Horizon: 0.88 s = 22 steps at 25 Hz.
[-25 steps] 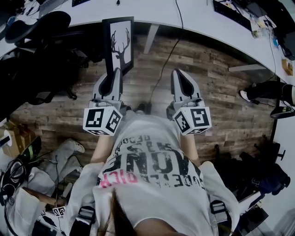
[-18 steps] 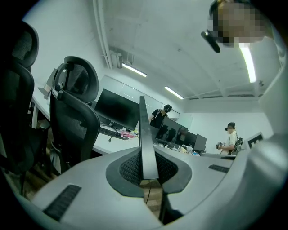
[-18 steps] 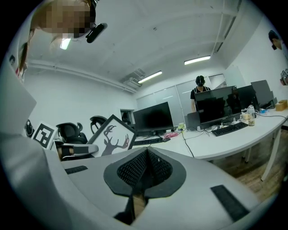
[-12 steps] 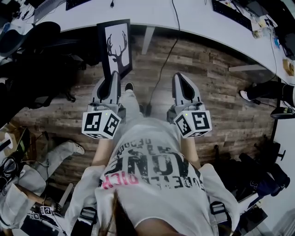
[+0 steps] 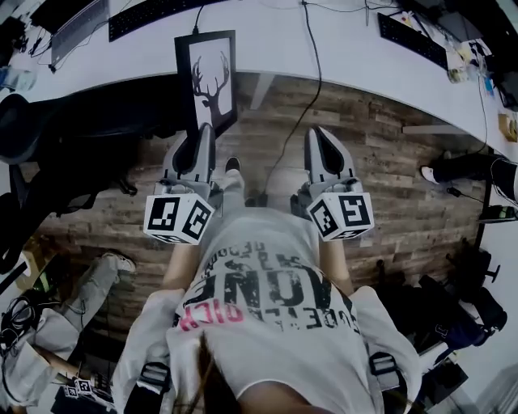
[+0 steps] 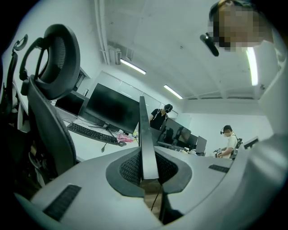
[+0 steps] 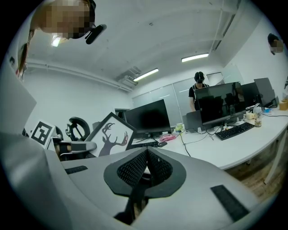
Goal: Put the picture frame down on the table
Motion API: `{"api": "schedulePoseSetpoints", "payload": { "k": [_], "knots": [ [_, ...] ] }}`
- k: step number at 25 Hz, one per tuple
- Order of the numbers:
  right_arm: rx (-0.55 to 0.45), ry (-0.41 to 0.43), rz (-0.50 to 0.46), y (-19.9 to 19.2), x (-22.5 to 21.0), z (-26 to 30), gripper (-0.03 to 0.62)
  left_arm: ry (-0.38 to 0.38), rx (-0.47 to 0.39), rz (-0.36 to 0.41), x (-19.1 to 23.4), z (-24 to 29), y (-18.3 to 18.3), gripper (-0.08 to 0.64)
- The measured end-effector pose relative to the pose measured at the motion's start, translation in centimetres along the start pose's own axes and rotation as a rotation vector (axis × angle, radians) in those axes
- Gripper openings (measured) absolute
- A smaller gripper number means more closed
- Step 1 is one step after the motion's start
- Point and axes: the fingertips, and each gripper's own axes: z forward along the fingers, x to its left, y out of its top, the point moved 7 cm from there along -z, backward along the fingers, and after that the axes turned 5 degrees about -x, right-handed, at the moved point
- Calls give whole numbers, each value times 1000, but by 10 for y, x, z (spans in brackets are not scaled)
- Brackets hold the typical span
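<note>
The picture frame (image 5: 208, 77) has advanced over the table's (image 5: 340, 48) near edge, pinched in the left gripper (image 5: 201, 133). The right gripper (image 5: 318, 136) is closed and empty. A keyboard (image 5: 158, 12) lies just beyond the frame.

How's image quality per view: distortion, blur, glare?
Head view: wide-angle warp curves the table edge, floor dim, picture frame sharp. Left gripper view: fisheye with black corners, ceiling lights blown out. Right gripper view: same fisheye, frame's deer print legible, no motion blur.

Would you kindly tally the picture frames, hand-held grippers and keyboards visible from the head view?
picture frame: 1
left hand-held gripper, right hand-held gripper: 2
keyboard, second keyboard: 2
Total: 5
</note>
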Motion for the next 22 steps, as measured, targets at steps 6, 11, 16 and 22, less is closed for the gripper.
{"api": "schedulePoseSetpoints", "payload": {
  "k": [6, 11, 16, 22],
  "knots": [
    [-18, -36, -10, -3, 4, 31, -2, -64, 2, -14, 22, 28, 5, 28],
    [-21, -58, -10, 3, 5, 63, -2, -80, 5, -33, 46, 60, 19, 28],
    [-21, -82, -11, 3, 3, 73, -2, -89, 23, -42, 55, 70, 20, 28],
    [-18, -80, -14, 5, 2, 88, -2, -87, 20, -51, 63, 80, 23, 28]
  ]
}}
